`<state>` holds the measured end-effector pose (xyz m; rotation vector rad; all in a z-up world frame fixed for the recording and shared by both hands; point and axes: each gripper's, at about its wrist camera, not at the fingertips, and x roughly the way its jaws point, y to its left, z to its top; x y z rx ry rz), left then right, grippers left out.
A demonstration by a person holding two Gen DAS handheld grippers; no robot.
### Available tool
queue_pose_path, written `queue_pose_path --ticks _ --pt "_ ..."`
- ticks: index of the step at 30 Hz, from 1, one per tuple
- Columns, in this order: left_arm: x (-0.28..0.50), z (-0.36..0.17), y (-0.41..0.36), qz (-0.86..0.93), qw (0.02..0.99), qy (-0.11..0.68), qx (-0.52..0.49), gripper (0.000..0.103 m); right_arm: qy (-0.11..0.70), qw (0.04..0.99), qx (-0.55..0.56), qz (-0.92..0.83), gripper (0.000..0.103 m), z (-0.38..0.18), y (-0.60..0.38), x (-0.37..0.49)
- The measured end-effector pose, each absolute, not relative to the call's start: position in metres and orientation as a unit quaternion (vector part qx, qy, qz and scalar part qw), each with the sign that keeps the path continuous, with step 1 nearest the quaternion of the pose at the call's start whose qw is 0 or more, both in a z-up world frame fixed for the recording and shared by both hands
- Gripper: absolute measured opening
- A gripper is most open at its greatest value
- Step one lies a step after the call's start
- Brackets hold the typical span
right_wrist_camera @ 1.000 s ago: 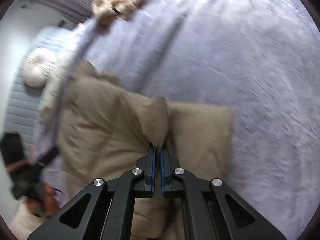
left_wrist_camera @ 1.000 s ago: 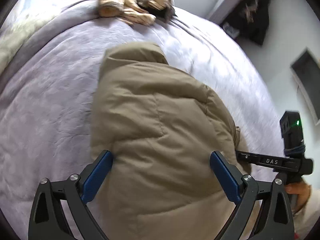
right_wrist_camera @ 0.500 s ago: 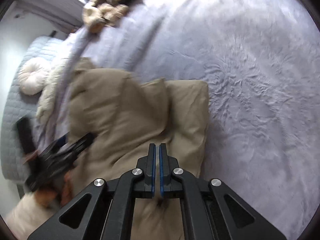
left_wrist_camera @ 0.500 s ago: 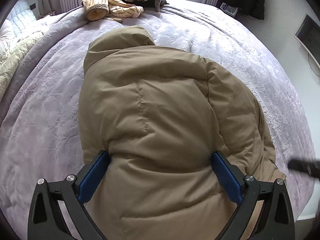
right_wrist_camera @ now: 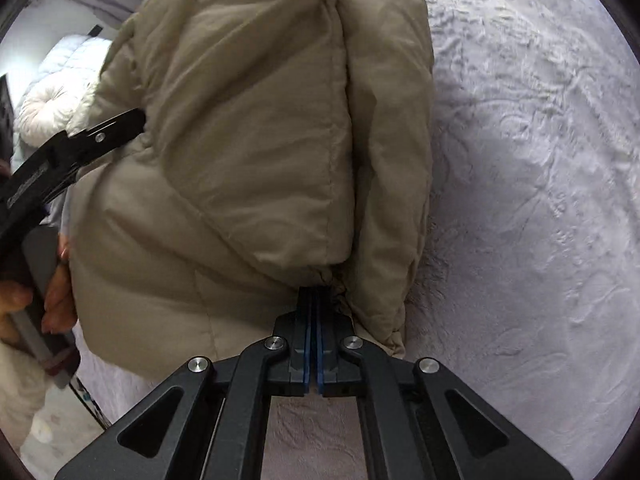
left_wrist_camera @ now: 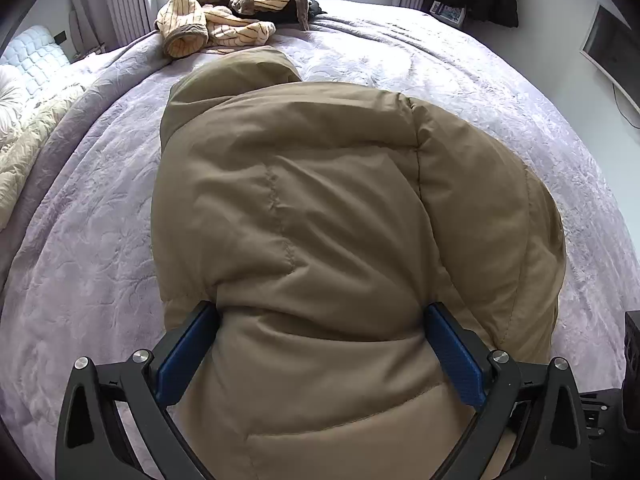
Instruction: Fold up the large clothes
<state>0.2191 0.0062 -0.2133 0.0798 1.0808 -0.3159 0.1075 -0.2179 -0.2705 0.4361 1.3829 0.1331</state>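
Now: puffy jacket bunched on the bed

Tan padded jacket lies heaped on the lilac bedspread. Left gripper has its jaws spread wide with a thick bulge of jacket between the blue pads; whether they press it I cannot tell. Right gripper is fully closed, pinching the gathered hem. Striped clothes sit at the far edge

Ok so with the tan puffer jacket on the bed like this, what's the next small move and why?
Probably carry the right gripper, shut on the jacket's gathered hem edge, across and lay that flap flat. The left gripper straddles the padded bulk with its pads wide, steadying it, and one side is already folded over.
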Motion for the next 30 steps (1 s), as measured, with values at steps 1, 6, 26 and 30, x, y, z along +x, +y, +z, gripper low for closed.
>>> queue_pose_path --ticks 1,6,26,30 --pt "0.219 -0.213 0.006 -0.15 0.845 0.512 0.039 0.101 0.632 0.747 0.195 0.061 0.0 -0.271 -0.217 0.108" --pt "0.218 -0.213 0.005 -0.148 0.843 0.515 0.041 0.101 0.635 0.748 0.185 0.056 0.0 -0.271 -0.215 0.111" --pt "0.161 -0.149 0.052 -0.157 0.832 0.532 -0.007 0.101 0.653 0.733 0.19 0.022 0.004 -0.227 -0.198 0.123" --pt "0.144 -0.143 0.059 -0.164 0.823 0.543 -0.005 0.102 0.657 0.728 0.196 0.005 0.004 -0.227 -0.193 0.119"
